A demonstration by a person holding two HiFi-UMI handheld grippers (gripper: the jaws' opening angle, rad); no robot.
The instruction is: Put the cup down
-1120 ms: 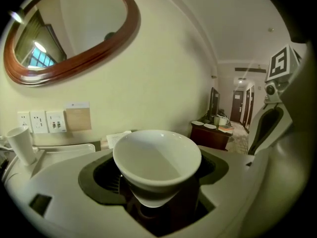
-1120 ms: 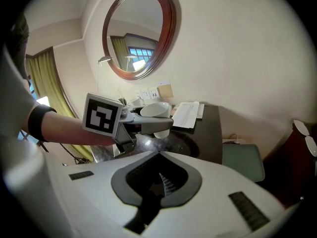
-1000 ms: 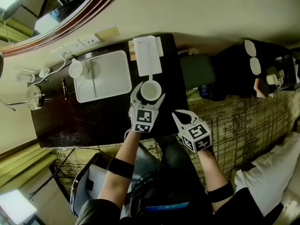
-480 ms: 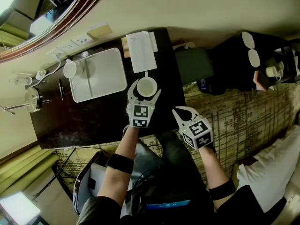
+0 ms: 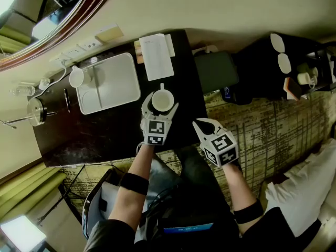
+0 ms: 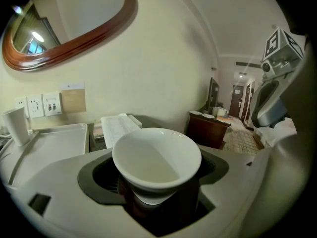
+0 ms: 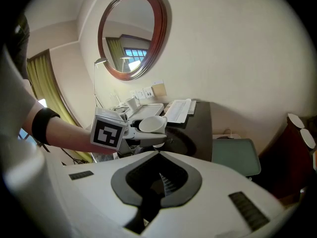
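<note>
The head view looks steeply down on the dark wooden desk [image 5: 105, 135]. Both gripper views face the cream wall [image 6: 163, 58] and share the white ceramic cup [image 6: 156, 157], the left from much nearer.

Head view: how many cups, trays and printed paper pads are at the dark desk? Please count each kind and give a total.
Cups: 2, the held cup and the second cup
Trays: 1, the tray
Printed paper pads: 1, the paper pad
Total: 4

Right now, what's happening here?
A person works two handheld grippers. The left gripper has a cup clamped between its fingers, upright and low over the desk, beside the tray. The cup isn't released yet. The right gripper is shut and empty, off the desk's edge.
</note>
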